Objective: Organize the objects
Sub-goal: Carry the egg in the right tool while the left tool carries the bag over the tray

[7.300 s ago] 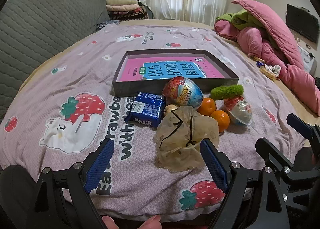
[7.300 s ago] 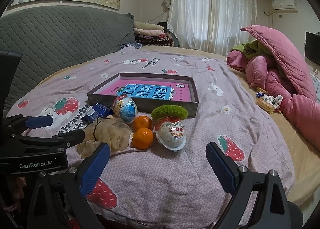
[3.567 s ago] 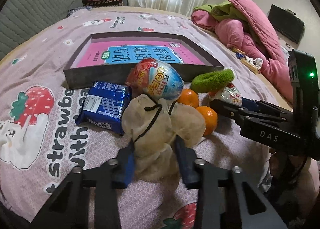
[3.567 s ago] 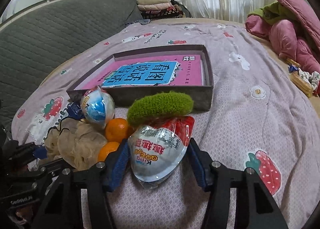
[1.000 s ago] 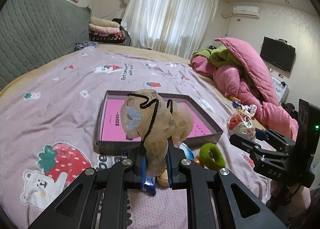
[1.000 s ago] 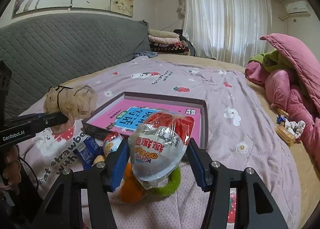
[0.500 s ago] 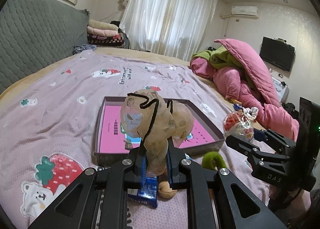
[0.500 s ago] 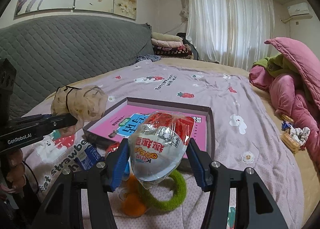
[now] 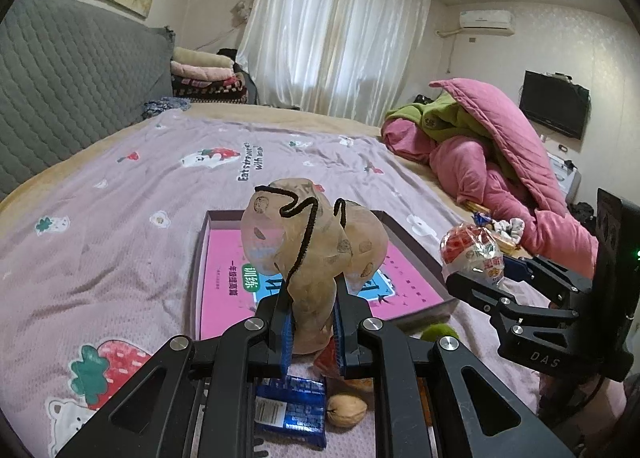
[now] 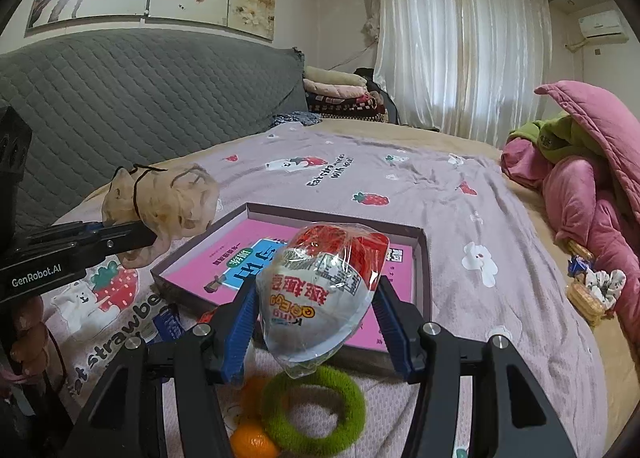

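Note:
My left gripper (image 9: 311, 332) is shut on a beige drawstring pouch (image 9: 312, 246) and holds it above the near edge of the shallow grey box (image 9: 202, 254) with a pink book in it. The pouch also shows in the right wrist view (image 10: 168, 206). My right gripper (image 10: 316, 322) is shut on a wrapped red-and-white toy egg (image 10: 324, 290), held above the box's (image 10: 424, 282) near right corner. The egg also shows in the left wrist view (image 9: 474, 254).
On the bedspread below lie a blue snack pack (image 9: 292, 410), a walnut (image 9: 346, 410), a green hair ring (image 10: 316, 406) and an orange (image 10: 252, 442). A pink quilt pile (image 9: 500, 162) is at the right. A grey headboard (image 10: 120, 98) stands at the left.
Both grippers have moved forward and a little higher with their loads. They now stand over the near edge of the box. The pile of loose items has dropped below them.

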`<state>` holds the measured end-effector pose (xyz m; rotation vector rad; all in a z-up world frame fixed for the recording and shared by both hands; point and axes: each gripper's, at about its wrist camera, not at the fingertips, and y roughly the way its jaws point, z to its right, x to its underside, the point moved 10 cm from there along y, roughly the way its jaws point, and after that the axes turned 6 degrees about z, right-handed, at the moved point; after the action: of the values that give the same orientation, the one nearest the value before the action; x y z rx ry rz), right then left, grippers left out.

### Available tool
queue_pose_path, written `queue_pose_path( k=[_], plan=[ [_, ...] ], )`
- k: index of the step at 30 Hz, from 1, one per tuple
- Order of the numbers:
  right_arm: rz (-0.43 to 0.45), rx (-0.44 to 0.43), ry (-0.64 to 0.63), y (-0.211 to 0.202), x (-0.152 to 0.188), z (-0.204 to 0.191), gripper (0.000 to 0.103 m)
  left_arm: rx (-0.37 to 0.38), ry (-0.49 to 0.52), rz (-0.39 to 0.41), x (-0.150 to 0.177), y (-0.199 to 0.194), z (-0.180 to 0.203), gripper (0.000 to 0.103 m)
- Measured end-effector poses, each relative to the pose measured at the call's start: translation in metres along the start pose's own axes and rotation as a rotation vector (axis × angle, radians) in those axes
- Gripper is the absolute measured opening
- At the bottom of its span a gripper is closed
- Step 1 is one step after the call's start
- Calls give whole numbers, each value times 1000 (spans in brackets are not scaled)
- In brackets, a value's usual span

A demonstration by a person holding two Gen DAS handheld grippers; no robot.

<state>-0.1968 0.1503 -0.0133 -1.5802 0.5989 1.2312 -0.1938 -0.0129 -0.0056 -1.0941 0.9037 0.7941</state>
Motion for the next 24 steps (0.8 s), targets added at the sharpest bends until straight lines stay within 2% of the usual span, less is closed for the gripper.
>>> queue_pose_path(
  k=[24],
  plan=[
    [-10, 13, -8, 33, -16, 15, 57, -38, 4, -8, -12, 30, -20, 16]
  ],
)
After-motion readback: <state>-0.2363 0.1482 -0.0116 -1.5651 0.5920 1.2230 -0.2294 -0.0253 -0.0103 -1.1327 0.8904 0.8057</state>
